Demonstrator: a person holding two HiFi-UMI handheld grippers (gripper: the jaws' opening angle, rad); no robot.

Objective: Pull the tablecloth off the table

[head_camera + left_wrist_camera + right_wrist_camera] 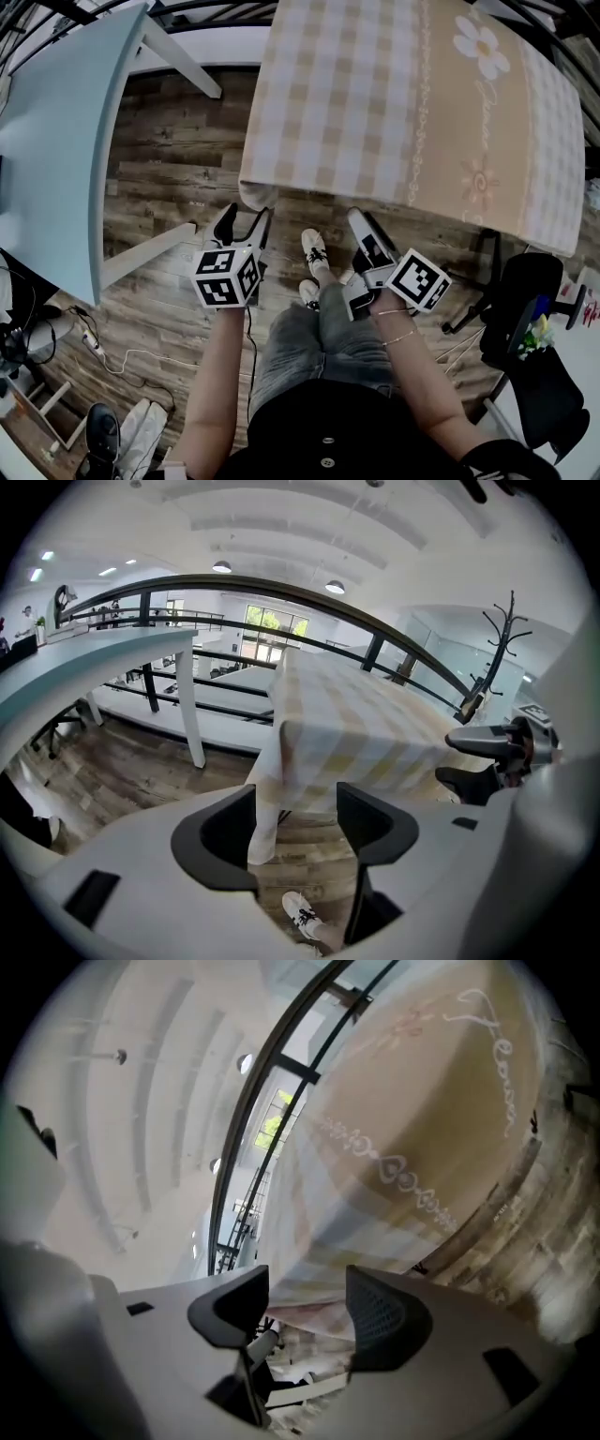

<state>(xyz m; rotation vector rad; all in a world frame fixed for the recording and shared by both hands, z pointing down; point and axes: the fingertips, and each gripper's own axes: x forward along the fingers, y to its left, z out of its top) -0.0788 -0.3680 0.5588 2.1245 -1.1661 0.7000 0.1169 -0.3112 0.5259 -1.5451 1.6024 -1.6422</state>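
A beige-and-white checked tablecloth with a daisy print covers the table at the upper right of the head view. Its near edge hangs down over the wooden floor. My left gripper stands open just below the cloth's near-left corner. In the left gripper view that hanging corner shows in the gap of the left gripper, with neither pad pressing on it. My right gripper is open under the near edge. In the right gripper view the cloth fills the scene beyond the right gripper.
A light blue table with white legs stands to the left. A black office chair is at the right. The person's legs and white shoes are between the grippers. Cables lie on the floor at the lower left.
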